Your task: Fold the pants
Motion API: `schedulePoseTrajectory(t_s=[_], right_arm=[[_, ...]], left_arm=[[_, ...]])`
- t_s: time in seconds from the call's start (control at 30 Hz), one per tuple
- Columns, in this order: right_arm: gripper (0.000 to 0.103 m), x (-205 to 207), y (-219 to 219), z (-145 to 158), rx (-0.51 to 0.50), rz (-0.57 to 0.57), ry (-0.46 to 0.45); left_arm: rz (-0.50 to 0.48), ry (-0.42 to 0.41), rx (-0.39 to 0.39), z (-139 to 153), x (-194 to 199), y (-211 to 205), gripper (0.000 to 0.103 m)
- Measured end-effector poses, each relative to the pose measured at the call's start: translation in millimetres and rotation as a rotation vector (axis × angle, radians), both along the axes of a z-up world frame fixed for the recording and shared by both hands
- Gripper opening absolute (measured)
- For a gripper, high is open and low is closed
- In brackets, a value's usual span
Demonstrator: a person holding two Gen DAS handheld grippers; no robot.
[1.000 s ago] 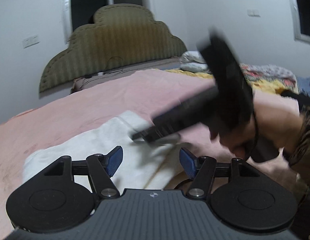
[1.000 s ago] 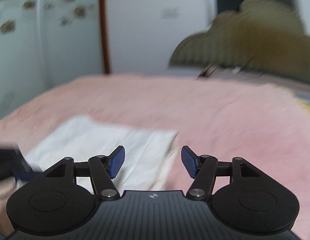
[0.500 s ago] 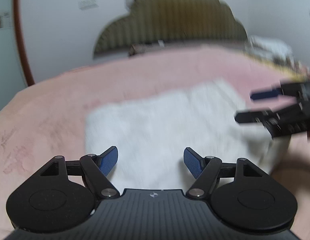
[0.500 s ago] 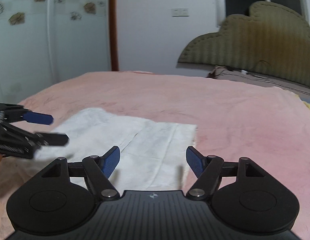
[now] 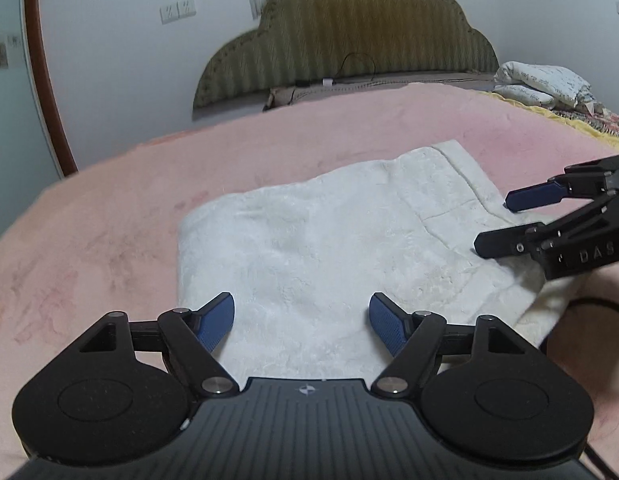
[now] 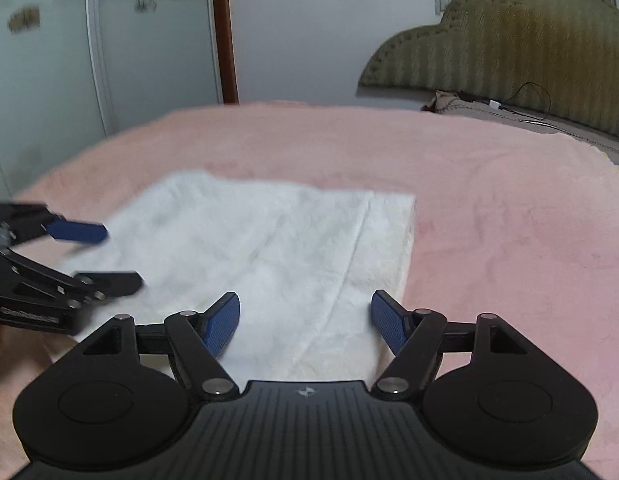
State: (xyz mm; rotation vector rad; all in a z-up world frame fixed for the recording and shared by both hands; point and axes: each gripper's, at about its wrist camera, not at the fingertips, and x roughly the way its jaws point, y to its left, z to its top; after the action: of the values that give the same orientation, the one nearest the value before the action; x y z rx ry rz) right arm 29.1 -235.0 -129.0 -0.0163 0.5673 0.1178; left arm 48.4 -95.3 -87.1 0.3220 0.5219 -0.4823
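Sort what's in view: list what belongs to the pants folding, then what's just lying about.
Job:
white fluffy folded pants
left gripper, open
right gripper, open
pink blanket, the work surface

Lying about:
white patterned pillows
olive padded headboard
black cable

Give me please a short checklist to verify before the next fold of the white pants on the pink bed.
1. Left gripper open, nothing between the pads; its jaws have just been opening: ok.
2. Right gripper open and empty: ok.
3. White pants lie flat on the pink blanket, already folded: ok.
4. Both grippers over the near edge of the pants: ok.
5. Near edge aligned: cannot tell, the grippers hide it.
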Motion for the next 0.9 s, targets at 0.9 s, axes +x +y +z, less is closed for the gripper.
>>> schedulePoseTrajectory(t_s=[0.9], right_arm=[[0.077,-9.6,4.5,-4.0,0.040,-0.064,-0.032]], left_arm=[[0.237,0.016,0.005,6.4,19.0,2.1,0.095]])
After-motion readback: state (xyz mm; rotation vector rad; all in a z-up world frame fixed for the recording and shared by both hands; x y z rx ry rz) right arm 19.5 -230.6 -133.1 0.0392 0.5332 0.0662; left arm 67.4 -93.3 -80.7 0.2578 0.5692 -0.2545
